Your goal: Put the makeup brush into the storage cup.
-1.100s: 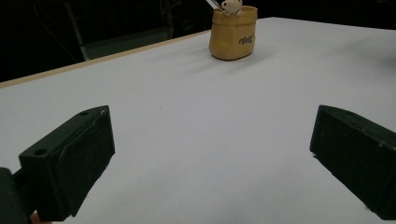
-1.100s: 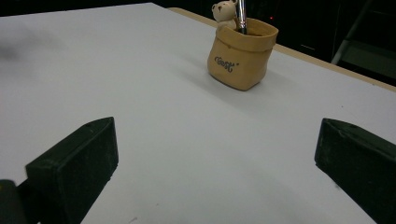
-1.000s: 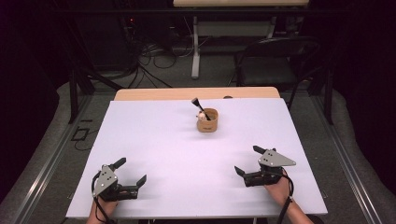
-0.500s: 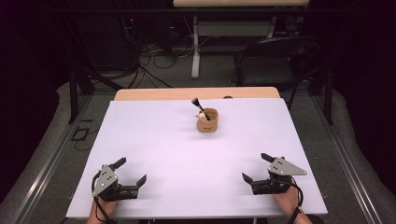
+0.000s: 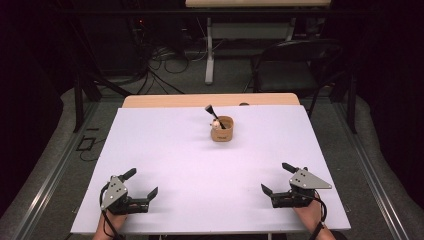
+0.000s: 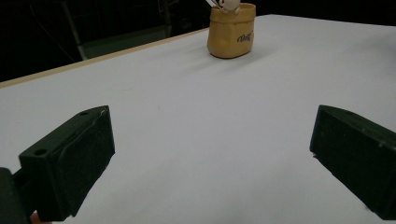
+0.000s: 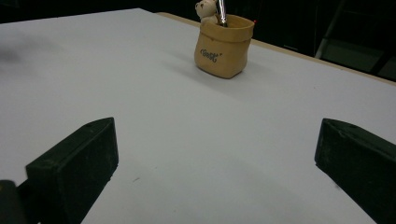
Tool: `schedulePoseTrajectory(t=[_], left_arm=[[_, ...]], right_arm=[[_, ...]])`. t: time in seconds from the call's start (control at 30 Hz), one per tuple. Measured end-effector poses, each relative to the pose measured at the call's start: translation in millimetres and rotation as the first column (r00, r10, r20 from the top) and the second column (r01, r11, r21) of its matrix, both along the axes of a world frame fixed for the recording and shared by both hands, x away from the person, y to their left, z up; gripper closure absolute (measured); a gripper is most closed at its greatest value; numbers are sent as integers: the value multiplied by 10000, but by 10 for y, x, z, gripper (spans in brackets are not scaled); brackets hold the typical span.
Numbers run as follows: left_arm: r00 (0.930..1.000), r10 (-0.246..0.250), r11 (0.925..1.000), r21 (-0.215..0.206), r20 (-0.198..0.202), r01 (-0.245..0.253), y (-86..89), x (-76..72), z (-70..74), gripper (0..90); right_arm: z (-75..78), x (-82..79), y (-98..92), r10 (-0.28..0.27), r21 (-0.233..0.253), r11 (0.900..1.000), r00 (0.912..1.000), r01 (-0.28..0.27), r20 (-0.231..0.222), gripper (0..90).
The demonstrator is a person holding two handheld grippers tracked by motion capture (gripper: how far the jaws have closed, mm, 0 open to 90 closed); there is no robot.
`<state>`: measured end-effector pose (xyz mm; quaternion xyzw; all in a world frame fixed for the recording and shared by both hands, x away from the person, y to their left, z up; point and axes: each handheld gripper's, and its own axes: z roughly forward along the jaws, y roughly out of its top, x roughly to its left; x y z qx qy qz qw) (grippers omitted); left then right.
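Left gripper: at about 7 o'clock on the table, low by the near edge, jaws spread wide, nothing between them.
Right gripper: at about 5 o'clock, also near the front edge, jaws spread wide and empty.
Cup: a small tan sack-shaped holder, upright, toward 12 o'clock past the middle of the white table, well apart from both grippers.
In the cup: a dark-tipped brush leaning toward 11 o'clock, with a small pale bear figure at the rim.
Step in hand: judged as a rest or start pose; neither gripper has closed on anything.
Next move: likely a long reach toward 12 o'clock, one gripper steadying the cup, the other lining its jaws on the slim brush handle above the rim.
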<state>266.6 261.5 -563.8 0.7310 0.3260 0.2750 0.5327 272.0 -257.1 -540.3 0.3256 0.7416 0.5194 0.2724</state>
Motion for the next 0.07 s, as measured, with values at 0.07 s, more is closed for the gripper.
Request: schedulePoseTrajectory(t=[0.07], left_arm=[[10000, 8, 10000, 29, -3, -8, 1, 1, 0, 0]], right_arm=[[1, 6, -1, -8, 26, 10000, 10000, 8, 35, 0]])
